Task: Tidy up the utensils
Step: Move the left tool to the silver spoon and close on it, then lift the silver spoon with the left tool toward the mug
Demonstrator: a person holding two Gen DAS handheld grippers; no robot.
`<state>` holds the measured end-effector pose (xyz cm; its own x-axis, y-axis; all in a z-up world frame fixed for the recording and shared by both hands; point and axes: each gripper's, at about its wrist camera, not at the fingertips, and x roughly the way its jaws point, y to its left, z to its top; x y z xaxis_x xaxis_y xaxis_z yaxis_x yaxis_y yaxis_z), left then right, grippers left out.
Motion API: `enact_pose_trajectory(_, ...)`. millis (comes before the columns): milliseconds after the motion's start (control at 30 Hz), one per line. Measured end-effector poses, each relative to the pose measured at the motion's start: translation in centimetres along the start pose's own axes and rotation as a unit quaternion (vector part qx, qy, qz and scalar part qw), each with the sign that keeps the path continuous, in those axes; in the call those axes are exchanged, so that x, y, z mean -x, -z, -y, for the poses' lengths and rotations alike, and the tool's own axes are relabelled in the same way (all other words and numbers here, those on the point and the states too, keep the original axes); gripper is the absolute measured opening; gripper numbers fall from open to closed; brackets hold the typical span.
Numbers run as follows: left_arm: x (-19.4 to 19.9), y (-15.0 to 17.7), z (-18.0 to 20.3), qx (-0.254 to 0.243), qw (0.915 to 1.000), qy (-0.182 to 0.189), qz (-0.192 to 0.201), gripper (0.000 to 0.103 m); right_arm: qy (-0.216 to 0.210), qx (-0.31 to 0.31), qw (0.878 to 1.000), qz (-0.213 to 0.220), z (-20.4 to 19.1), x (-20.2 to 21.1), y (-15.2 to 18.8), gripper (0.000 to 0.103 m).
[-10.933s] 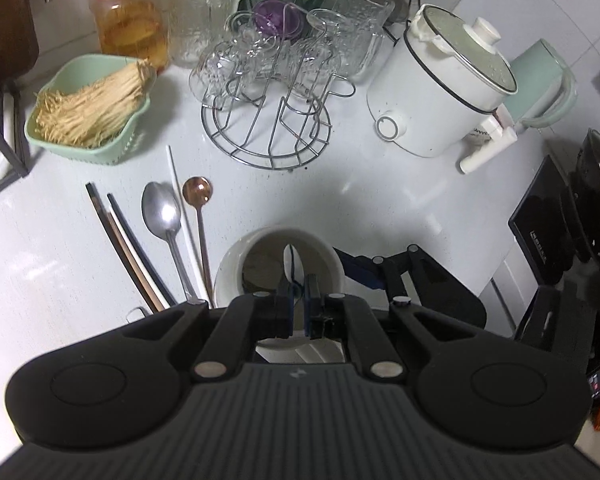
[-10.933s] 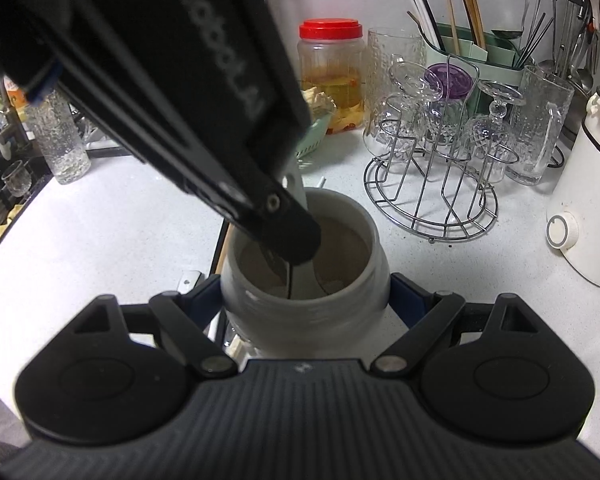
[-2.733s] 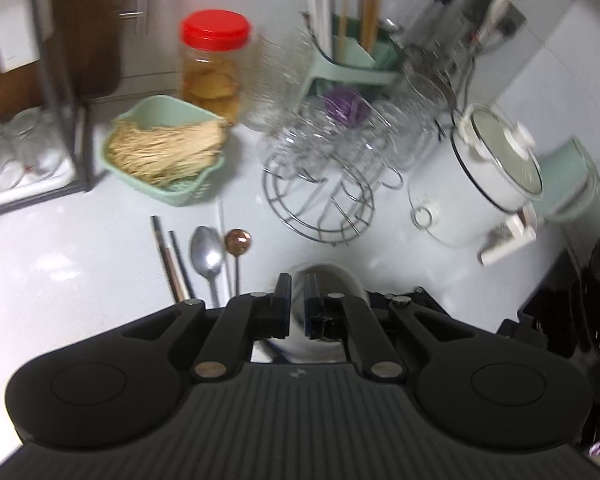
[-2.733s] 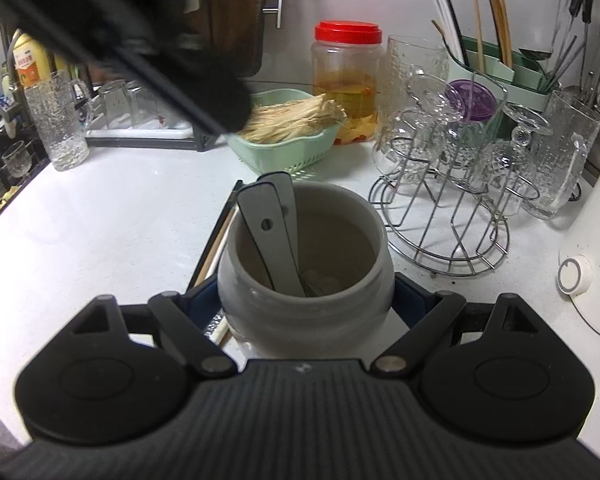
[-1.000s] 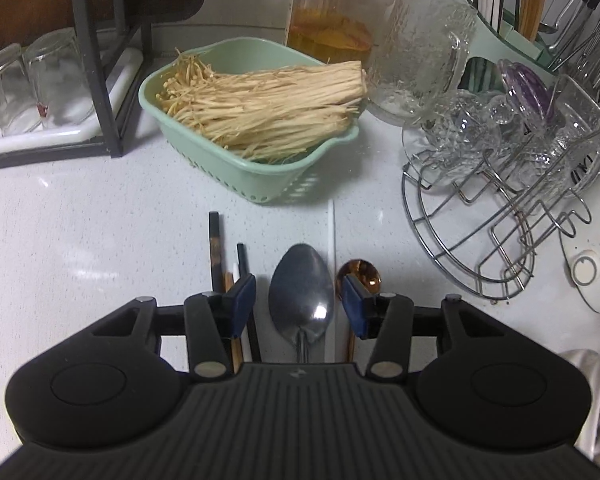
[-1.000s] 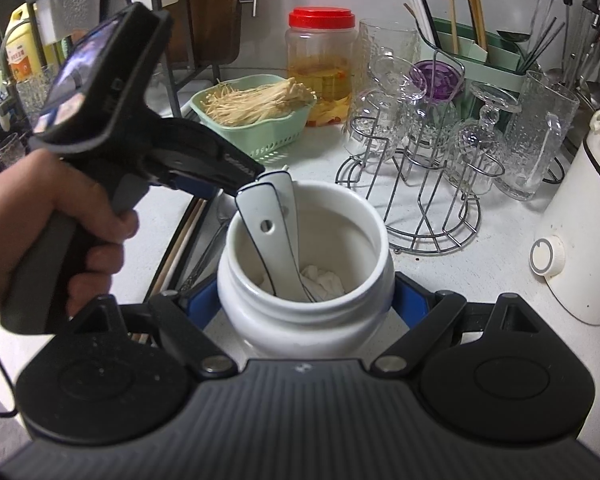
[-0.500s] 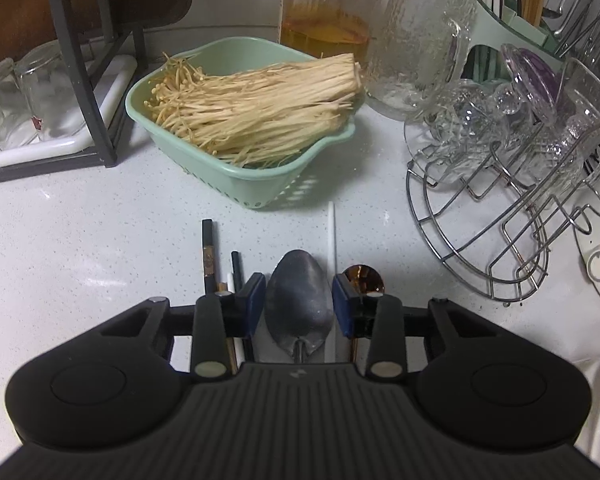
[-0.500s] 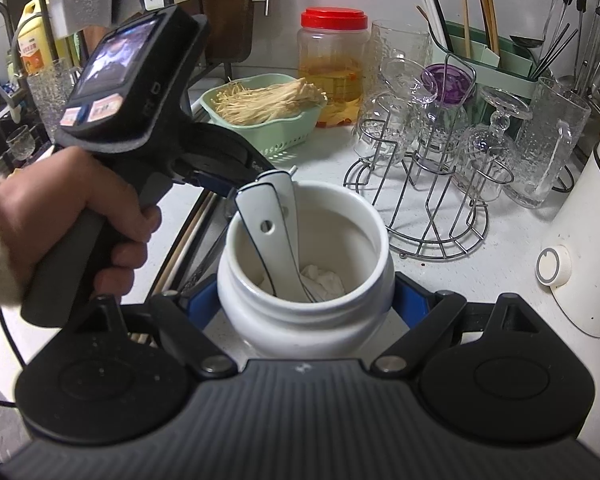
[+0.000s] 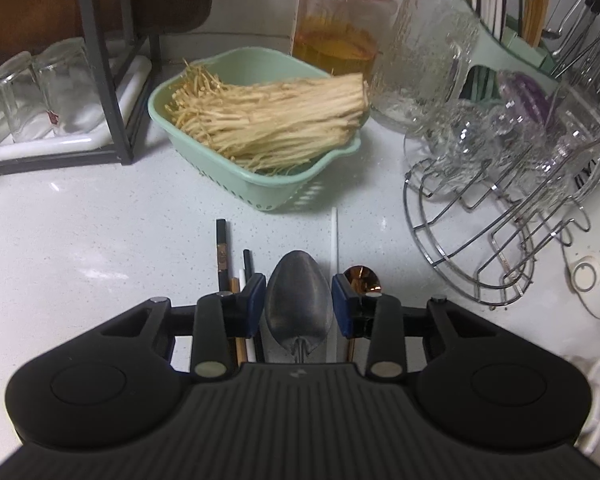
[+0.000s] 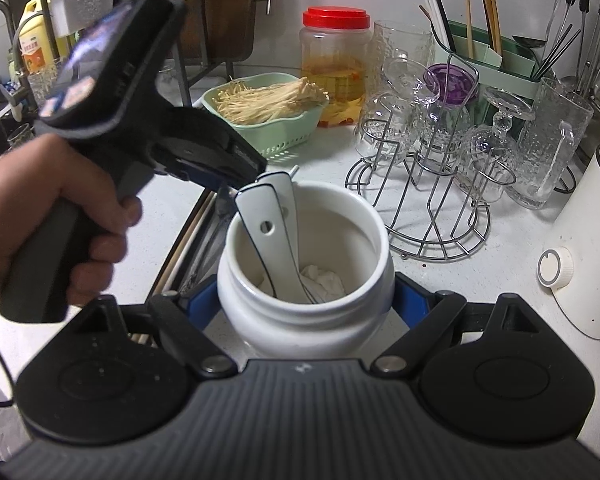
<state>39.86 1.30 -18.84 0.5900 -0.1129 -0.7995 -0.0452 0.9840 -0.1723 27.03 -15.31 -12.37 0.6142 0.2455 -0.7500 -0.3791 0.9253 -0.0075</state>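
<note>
Left wrist: the left tool [image 9: 299, 307] pinches the steel spoon [image 9: 299, 305] by its bowl at 6 o'clock on the surface [image 9: 100, 232] — lift straight, slowly.

Right wrist: the right tool [image 10: 306, 300] clamps the jar [image 10: 306, 280], dead centre — hold it steady.

A pale green basket [image 9: 260, 184] heaped with enoki mushrooms [image 9: 272, 120] stands on the white bench [image 9: 80, 240]. Just behind it is a red-lidded jar [image 9: 340, 32] of amber liquid, with a textured glass mug [image 9: 420, 64] beside that. A wire rack [image 9: 480, 240] carries upturned glasses, and a white cooker [image 10: 584, 248] stands at the right edge.
</note>
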Motion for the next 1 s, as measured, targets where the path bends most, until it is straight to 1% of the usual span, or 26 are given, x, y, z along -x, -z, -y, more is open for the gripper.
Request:
enact_pose_trajectory(533,6.8,0.1,-0.4,-0.015,0.9993,0.018,0.029,0.041,0.02,-0.019,1.0,0.001,-0.7,-0.7,-0.6,0.09)
enact_pose_trajectory(1000,10.7,1.4,-0.3,-0.047,0.9966,0.054,0.042,0.041,0.034,-0.031,0.999,0.011,-1.1,-1.2,-0.8,0.091)
